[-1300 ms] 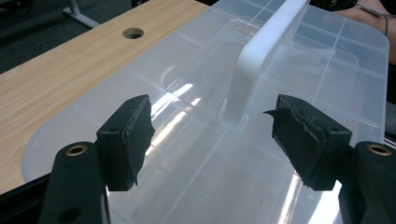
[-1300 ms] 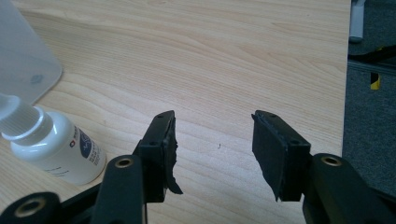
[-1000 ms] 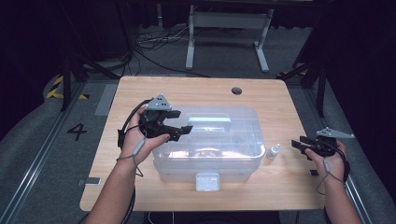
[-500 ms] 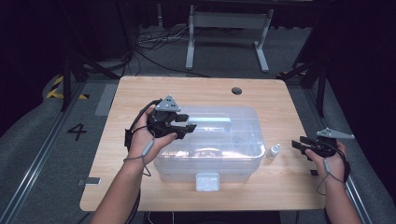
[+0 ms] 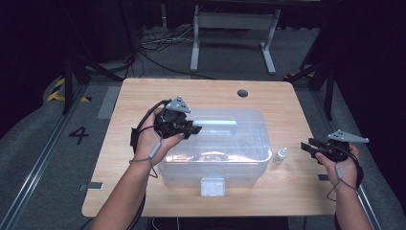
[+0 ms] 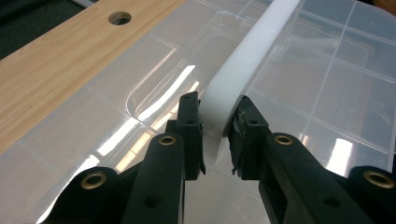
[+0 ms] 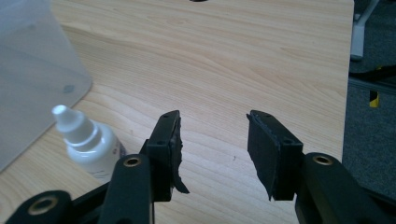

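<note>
Left tongs (image 5: 195,129): over the left end of the box lid, jaws either side of the near tip of the white handle (image 6: 247,65). They look to be touching it, though a sliver of gap may remain, so I judge them just closing on it rather than firmly clamped.
Clear storage box (image 5: 215,163): sits mid-desk, lid on, long side facing the person; some items lie inside, too blurred to name.
Lid (image 6: 116,107): glossy, ribbed, see-through plastic; probably light and a bit flexible, slippery on the flat panels.
Where to hold: the raised white handle is the only stiff, pinchable part; taking it at its end may tilt the lid, so a hold nearer its middle would lift more evenly.
White latch (image 5: 212,186): on the front wall; it may need releasing first.
Small white dropper bottle (image 7: 88,144): upright on the desk (image 5: 143,96), just right of the box.
Right tongs (image 7: 212,149): jaws spread apart, empty, near the bottle at the desk's right edge.
</note>
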The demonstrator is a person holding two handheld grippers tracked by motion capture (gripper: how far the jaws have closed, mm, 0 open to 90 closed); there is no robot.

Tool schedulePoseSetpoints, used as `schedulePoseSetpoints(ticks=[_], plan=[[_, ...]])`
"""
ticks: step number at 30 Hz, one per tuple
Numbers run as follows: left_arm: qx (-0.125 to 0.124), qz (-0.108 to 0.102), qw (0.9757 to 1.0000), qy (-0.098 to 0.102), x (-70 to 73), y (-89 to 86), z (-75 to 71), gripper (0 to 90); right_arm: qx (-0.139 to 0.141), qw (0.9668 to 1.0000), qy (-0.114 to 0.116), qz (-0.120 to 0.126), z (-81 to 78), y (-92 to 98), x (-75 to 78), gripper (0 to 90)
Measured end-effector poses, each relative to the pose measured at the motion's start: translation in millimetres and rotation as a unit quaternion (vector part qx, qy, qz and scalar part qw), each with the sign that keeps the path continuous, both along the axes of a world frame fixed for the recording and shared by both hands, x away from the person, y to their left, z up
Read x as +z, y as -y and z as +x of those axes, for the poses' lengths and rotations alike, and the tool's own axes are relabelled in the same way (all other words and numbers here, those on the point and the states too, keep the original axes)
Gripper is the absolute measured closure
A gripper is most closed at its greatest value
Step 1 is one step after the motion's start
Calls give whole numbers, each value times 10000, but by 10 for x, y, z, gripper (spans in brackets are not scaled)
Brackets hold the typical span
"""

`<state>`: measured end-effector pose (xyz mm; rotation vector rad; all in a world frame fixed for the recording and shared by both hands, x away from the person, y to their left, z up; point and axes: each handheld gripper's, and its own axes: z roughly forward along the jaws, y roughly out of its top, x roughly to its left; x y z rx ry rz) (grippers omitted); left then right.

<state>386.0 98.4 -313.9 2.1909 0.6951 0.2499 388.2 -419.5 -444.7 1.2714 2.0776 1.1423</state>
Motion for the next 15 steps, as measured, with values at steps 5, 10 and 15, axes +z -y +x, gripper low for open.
schedulePoseSetpoints(ticks=[5, 10, 15], plan=[[26, -43, 10000, -52, 65, -8, 54, 760, 181, 9998, 115, -7, -82, -81, 120, 578], [39, 47, 9999, -96, 169, 7, 129, 759, 325, 9993, 187, -7, -149, -146, 208, 598], [36, 121, 9997, -221, 250, 14, 215, 759, 532, 9982, 188, 219, -261, -234, 326, 672]])
